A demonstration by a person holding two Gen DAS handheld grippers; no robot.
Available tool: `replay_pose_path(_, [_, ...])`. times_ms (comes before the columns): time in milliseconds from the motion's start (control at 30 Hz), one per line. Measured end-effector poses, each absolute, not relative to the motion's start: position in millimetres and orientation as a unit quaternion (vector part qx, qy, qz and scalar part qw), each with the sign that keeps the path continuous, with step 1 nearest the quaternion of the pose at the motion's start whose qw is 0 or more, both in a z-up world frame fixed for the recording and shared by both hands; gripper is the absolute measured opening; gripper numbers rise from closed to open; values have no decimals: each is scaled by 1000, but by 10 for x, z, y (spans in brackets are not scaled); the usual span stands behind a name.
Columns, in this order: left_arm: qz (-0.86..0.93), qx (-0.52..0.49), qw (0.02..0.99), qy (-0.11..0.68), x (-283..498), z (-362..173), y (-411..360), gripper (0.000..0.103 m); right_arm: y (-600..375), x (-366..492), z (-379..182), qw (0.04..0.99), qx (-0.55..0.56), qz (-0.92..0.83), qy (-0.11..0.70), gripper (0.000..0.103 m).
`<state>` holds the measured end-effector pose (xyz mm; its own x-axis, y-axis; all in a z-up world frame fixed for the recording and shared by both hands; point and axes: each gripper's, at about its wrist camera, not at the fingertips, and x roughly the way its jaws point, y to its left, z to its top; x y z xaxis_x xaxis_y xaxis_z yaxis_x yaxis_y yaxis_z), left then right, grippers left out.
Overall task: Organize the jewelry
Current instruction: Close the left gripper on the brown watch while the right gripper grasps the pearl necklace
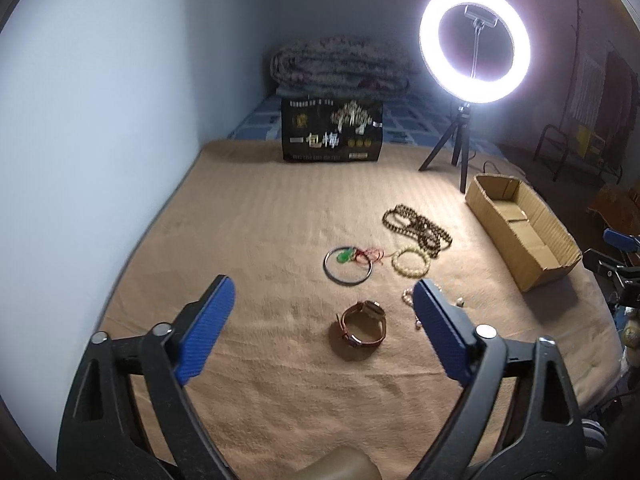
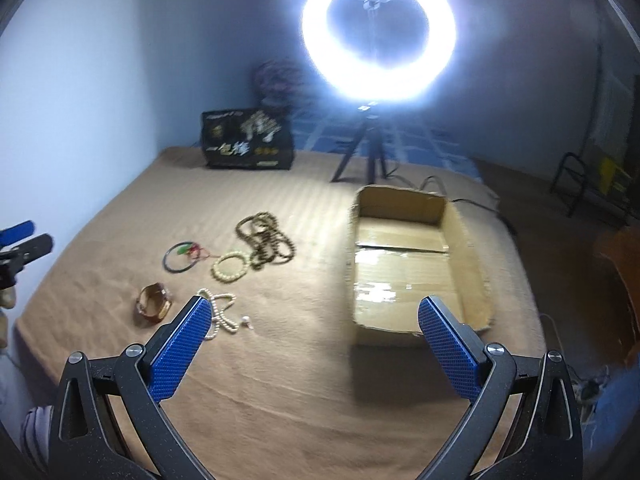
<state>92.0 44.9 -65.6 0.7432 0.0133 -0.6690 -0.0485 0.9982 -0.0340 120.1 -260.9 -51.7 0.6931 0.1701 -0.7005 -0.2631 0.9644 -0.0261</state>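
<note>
At the centre of the left view, the wide-open, empty left gripper (image 1: 324, 312) may push the watch (image 1: 363, 327) sideways on the soft blanket (image 1: 260, 220), and the right gripper (image 2: 316, 328) is open and empty too.

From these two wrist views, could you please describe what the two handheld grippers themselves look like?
Both look alike. The left gripper has two black plastic clamp-style arms with triangular cut-outs and round silver rivets, each ending in a flat, blue, diamond-textured pad. The right gripper shows the same black arms, silver rivets and blue textured pads. No cables or markings are visible on either.
</note>
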Motion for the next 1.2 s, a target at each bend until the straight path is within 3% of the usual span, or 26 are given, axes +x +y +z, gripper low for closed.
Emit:
replay_pose_path(200, [-6, -46, 915, 402, 1115, -952, 516, 71, -2403, 1446, -750, 892, -69, 163, 415, 102])
replay_pose_path(333, [-20, -55, 900, 431, 1239, -1173, 510, 65, -2215, 1628, -946, 872, -76, 188, 445, 92])
replay_pose_path(400, [-25, -59, 895, 442, 1298, -1266, 508, 62, -2142, 1705, -1036, 863, -71, 199, 459, 91])
replay_pose_path(500, [-30, -66, 886, 458, 1372, -1404, 499, 61, -1999, 1816, -1201, 846, -67, 217, 482, 81])
replay_pose_path(600, [-35, -73, 877, 473, 1459, -1543, 502, 57, -1858, 1914, -1368, 830, -68, 230, 503, 80])
replay_pose_path(700, [-40, -83, 870, 485, 1528, -1653, 499, 55, -1738, 2016, -1546, 810, -66, 242, 529, 67])
replay_pose_path(933, [-46, -100, 859, 500, 1659, -1825, 490, 50, -1611, 2235, -1844, 777, -25, 251, 577, 59])
replay_pose_path(1200, [-49, -129, 845, 517, 1755, -1994, 540, 44, -1473, 2391, -1981, 756, -9, 254, 603, 59])
